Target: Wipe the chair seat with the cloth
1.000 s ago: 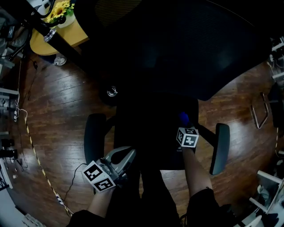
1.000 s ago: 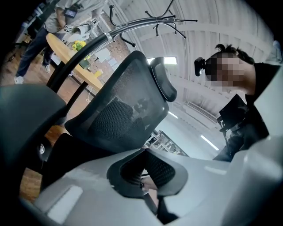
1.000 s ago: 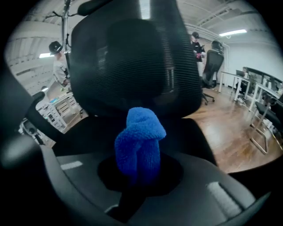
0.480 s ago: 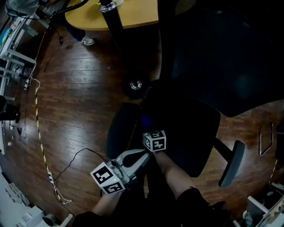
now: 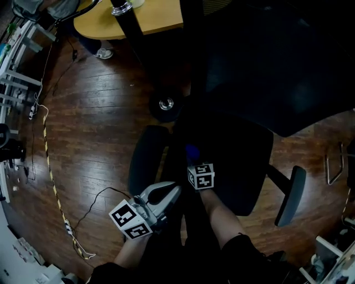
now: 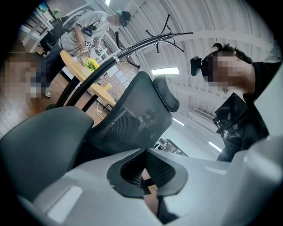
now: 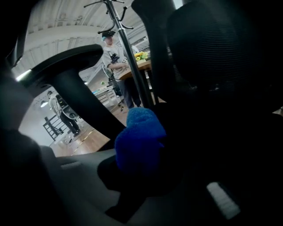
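Observation:
The black office chair's seat [image 5: 236, 158] fills the middle of the head view, with its mesh back [image 5: 277, 66] above. My right gripper [image 5: 194, 159] is shut on a blue cloth [image 5: 192, 151] and holds it against the seat's left part, close to the left armrest [image 5: 144, 163]. In the right gripper view the blue cloth [image 7: 139, 141] bulges out between the dark jaws of that gripper [image 7: 141, 159], with the armrest [image 7: 66, 79] arching over it. My left gripper [image 5: 173, 192] hangs shut and holding nothing, off the seat's front left corner. The left gripper view has its closed jaws [image 6: 143, 154] pointing up at the chair back [image 6: 132, 119].
A round yellow table [image 5: 138, 16] and a coat stand's pole [image 5: 130, 25] stand beyond the chair. A castor [image 5: 165, 104] lies beside the seat. A cable [image 5: 91, 202] and striped cord [image 5: 49, 172] run over the wooden floor at left. The right armrest [image 5: 291, 194] juts out. People stand nearby.
My right gripper has swept the blue cloth across the seat towards the left armrest. My view swung, so the chair now sits further right. The left gripper stayed low and shut.

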`<move>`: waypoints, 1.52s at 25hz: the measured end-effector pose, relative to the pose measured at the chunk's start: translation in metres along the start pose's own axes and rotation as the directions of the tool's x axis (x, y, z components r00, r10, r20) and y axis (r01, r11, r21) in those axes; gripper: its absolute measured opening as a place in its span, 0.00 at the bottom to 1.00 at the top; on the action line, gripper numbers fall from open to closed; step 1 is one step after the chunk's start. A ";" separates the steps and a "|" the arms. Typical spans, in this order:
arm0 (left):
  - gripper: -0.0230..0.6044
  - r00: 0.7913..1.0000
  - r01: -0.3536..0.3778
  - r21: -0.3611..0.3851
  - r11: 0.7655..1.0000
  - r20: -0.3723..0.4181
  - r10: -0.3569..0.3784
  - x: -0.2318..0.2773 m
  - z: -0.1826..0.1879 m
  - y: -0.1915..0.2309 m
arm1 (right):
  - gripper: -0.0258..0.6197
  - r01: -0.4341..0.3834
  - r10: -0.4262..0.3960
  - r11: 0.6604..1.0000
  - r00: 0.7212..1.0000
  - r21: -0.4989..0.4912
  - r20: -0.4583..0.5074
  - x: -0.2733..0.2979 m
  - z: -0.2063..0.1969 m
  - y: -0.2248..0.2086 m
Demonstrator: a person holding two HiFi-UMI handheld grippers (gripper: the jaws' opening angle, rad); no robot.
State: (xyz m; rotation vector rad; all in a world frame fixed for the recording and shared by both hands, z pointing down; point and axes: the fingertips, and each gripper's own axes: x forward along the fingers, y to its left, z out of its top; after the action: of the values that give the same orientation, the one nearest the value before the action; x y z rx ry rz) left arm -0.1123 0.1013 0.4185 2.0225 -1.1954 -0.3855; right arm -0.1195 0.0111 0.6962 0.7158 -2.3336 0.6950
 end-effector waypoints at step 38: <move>0.02 0.997 0.050 0.030 0.998 -0.058 -0.048 0.032 0.009 -0.018 | 0.09 0.141 -0.137 0.950 0.990 0.278 -0.035 -0.083 -0.032 -0.090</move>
State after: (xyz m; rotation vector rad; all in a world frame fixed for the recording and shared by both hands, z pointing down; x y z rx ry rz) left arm -0.0893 0.0751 0.4031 2.0789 -1.1252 -0.3318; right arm 0.0057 -0.0073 0.6902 0.9855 -2.1676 0.9746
